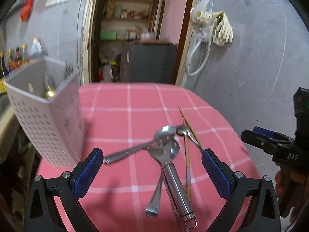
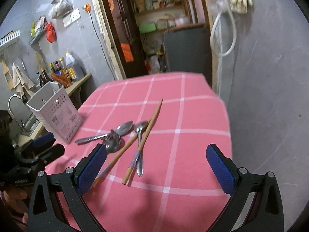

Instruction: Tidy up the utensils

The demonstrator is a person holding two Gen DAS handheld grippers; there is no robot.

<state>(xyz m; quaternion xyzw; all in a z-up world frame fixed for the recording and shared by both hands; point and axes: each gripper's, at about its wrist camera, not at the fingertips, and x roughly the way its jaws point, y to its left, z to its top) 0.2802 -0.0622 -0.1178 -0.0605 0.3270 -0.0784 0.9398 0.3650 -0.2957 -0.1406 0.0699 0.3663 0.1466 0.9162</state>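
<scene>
A pile of utensils lies on the pink checked tablecloth [image 1: 119, 100]: a steel scoop with a round handle [image 1: 174, 176], several spoons [image 1: 125, 152] and a pair of wooden chopsticks [image 1: 187, 160]. In the right wrist view the chopsticks [image 2: 143, 139] cross a spoon [image 2: 139, 148], with another spoon [image 2: 108, 133] to their left. A white perforated utensil holder [image 1: 48, 116] stands at the table's left edge with cutlery inside; it also shows in the right wrist view [image 2: 56, 114]. My left gripper [image 1: 152, 166] is open and empty over the pile. My right gripper [image 2: 156, 164] is open and empty above the chopsticks.
The table's far edge [image 2: 173, 75] faces a doorway with shelves. A grey wall [image 1: 260, 67] runs on the right. A counter with bottles [image 2: 63, 71] and a sink tap [image 2: 13, 104] lie left of the table. My right gripper shows in the left wrist view [image 1: 270, 143].
</scene>
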